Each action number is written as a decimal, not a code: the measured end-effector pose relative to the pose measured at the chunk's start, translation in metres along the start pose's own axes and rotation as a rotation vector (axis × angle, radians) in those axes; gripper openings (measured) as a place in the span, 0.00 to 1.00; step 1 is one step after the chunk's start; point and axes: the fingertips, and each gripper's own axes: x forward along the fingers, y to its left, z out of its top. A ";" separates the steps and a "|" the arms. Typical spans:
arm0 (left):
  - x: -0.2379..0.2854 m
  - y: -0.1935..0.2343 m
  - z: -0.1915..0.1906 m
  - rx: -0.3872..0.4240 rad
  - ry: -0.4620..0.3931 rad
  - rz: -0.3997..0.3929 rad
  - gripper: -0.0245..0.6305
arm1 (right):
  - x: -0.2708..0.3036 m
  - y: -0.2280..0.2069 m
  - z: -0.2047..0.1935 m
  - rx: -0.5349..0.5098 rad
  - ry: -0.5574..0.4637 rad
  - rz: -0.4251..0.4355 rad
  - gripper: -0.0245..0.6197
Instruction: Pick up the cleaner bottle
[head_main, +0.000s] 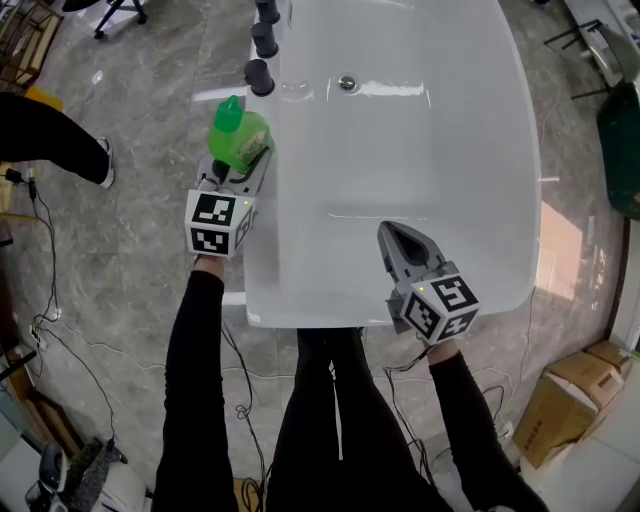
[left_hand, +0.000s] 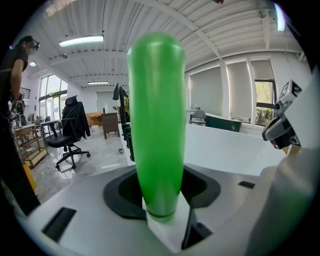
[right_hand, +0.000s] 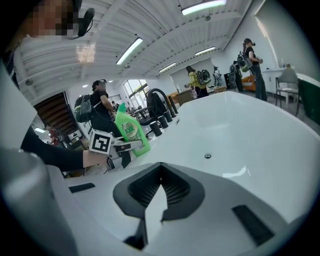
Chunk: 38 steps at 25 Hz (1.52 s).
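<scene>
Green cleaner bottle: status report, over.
Left gripper closing round green plastic cleaner bottle, upright at white bathtub rim. Right gripper shut, empty. Nothing blocks the lift.

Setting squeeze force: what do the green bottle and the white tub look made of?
Green bottle: probably smooth plastic, slightly glossy; even colour with a soft sheen along its side. White tub: glossy acrylic or enamel, can't tell which; sharp light reflections.

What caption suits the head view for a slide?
Left hand-held gripper closing its jaws around a green cleaner bottle by a white tub.

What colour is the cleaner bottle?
The cleaner bottle is bright green, clearest in the head view.
</scene>
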 end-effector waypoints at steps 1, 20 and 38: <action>-0.001 -0.001 0.000 0.001 -0.003 0.002 0.34 | -0.001 -0.001 0.001 -0.001 -0.001 -0.002 0.04; -0.034 -0.041 0.068 0.001 -0.152 -0.048 0.34 | -0.020 0.005 0.031 -0.007 -0.057 -0.037 0.04; -0.066 -0.148 0.173 0.035 -0.264 -0.223 0.34 | -0.127 -0.009 0.084 0.012 -0.208 -0.181 0.04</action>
